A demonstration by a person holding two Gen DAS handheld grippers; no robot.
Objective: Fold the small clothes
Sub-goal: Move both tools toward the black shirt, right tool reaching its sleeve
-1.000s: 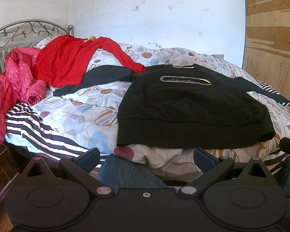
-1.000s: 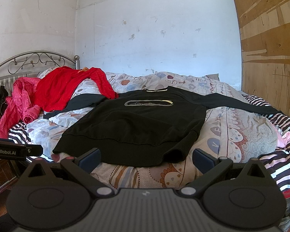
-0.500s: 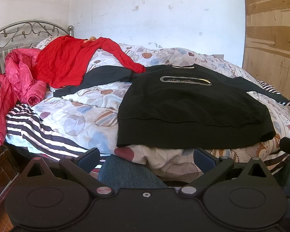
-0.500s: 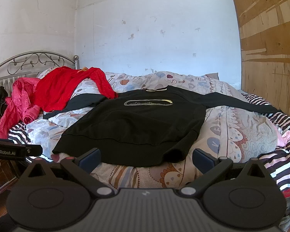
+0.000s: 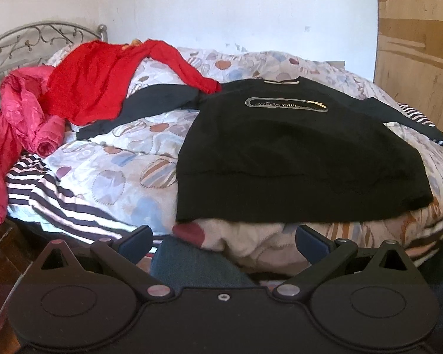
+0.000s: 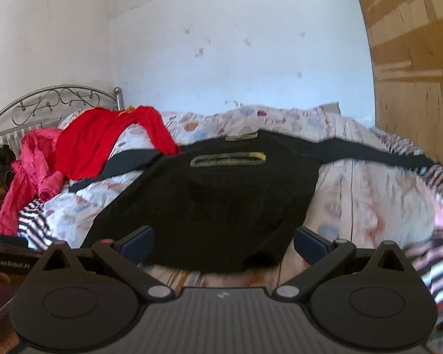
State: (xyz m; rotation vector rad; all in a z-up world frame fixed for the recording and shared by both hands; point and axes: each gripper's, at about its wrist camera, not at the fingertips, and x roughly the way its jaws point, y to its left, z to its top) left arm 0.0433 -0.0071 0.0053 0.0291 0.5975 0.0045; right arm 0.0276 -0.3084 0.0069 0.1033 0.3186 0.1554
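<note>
The black sweatshirt lies flat on the bed straight ahead of both grippers, hem nearest, collar far, its long axis running away from them. The right gripper sits closest to the hem; the left gripper is further back. Both are spread and empty. The chest logo seems to read "running"; "GenRobot.AI" shows on the left device.
</note>
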